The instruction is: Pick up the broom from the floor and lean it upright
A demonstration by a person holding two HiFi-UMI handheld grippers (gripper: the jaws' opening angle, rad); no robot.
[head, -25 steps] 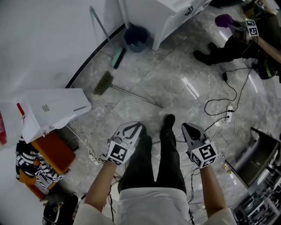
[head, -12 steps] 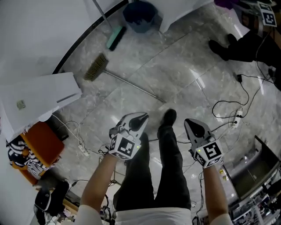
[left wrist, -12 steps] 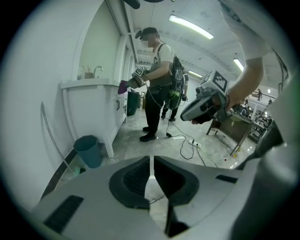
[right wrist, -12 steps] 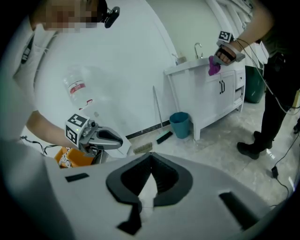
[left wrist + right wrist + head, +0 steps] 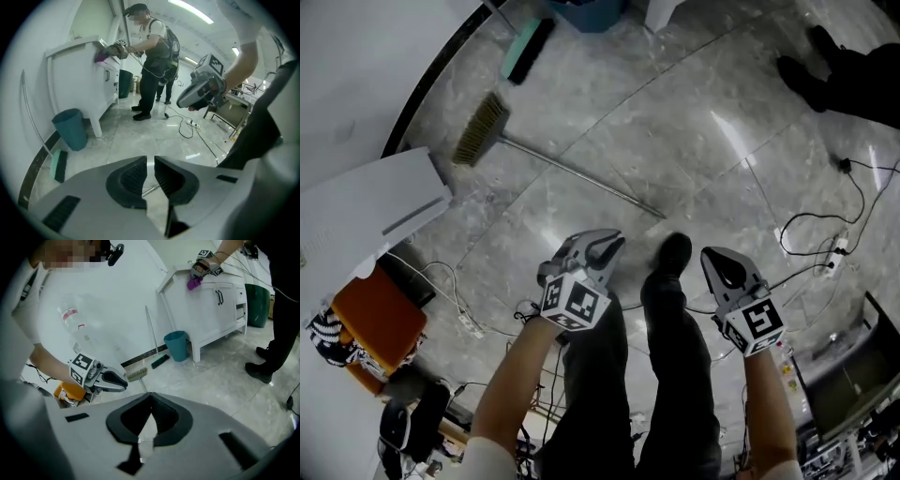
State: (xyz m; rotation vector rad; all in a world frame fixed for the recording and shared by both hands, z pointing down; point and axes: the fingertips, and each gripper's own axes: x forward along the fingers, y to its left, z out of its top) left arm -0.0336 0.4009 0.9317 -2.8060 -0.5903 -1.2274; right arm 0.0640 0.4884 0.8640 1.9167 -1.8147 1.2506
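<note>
The broom lies flat on the grey marble floor, its straw head (image 5: 481,129) near the curved wall and its thin metal handle (image 5: 581,178) running toward my feet. The right gripper view also shows the broom head (image 5: 137,374). My left gripper (image 5: 614,246) hangs above my left leg, short of the handle's end, jaws shut with nothing in them (image 5: 150,161). The right gripper (image 5: 717,258) hovers beside my right leg, also shut and empty (image 5: 151,399). Neither touches the broom.
A teal bin (image 5: 70,129) and a green dustpan brush (image 5: 525,52) stand by a white cabinet (image 5: 79,79), where another person (image 5: 152,61) works. Cables and a power strip (image 5: 834,248) lie at right. At left are a white board (image 5: 366,206) and an orange box (image 5: 380,314).
Both grippers have come down side by side in front of my legs, still shut. The head view has swung, so the broom now sits higher and further left in it.
</note>
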